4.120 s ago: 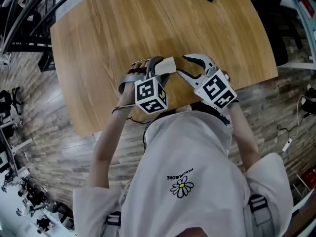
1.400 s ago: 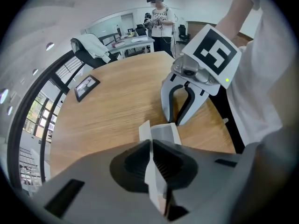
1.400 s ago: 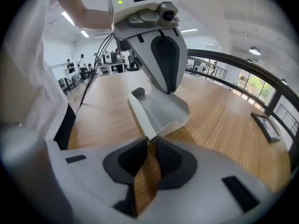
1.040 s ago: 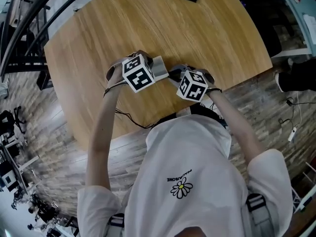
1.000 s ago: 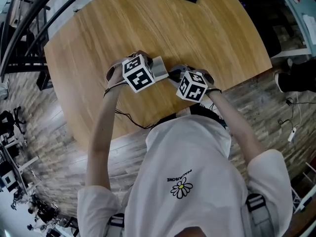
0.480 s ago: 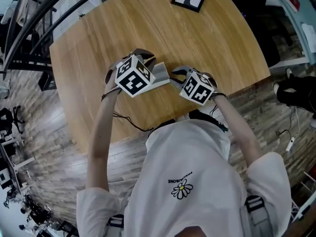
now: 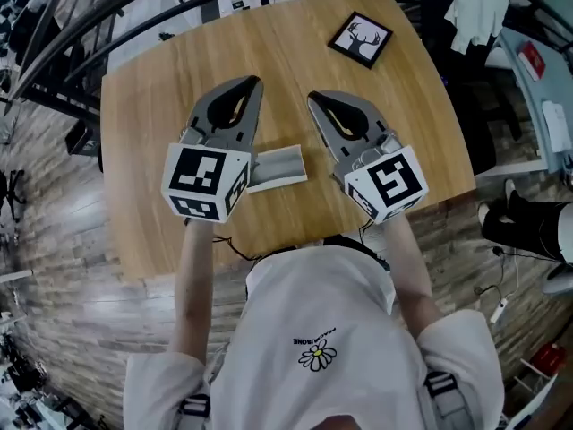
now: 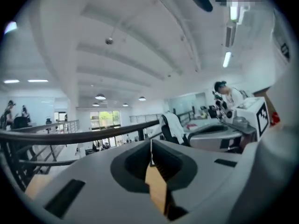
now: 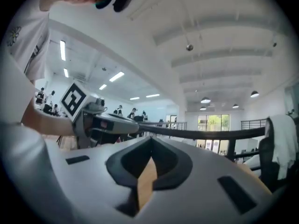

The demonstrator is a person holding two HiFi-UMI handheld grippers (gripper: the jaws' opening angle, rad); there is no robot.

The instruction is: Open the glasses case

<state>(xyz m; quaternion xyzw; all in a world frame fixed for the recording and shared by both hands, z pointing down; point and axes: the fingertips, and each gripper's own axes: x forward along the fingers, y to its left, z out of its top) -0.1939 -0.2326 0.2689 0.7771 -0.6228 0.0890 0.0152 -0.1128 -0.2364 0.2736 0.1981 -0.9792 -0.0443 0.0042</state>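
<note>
The grey glasses case (image 7: 277, 167) lies flat on the wooden table (image 7: 161, 88), with nothing touching it. Both grippers hang high above the table, side by side, pointing away from me. In the head view my left gripper (image 7: 254, 82) stands to the case's left and my right gripper (image 7: 312, 97) to its right. The left gripper (image 8: 151, 142) has its jaws together with nothing between them. The right gripper (image 9: 150, 139) has just closed and is likewise empty. Each gripper view looks out level over the room, with the case hidden below.
A black-framed deer picture (image 7: 361, 40) lies at the table's far right corner. A dark railing (image 7: 134, 3) runs behind the table. White cloth (image 7: 474, 3) hangs over a chair at the far right. Wood floor surrounds the table.
Both grippers have lifted off the case and risen towards my head, swinging from pointing down to pointing level. The case stays on the table. The right jaws have come together.
</note>
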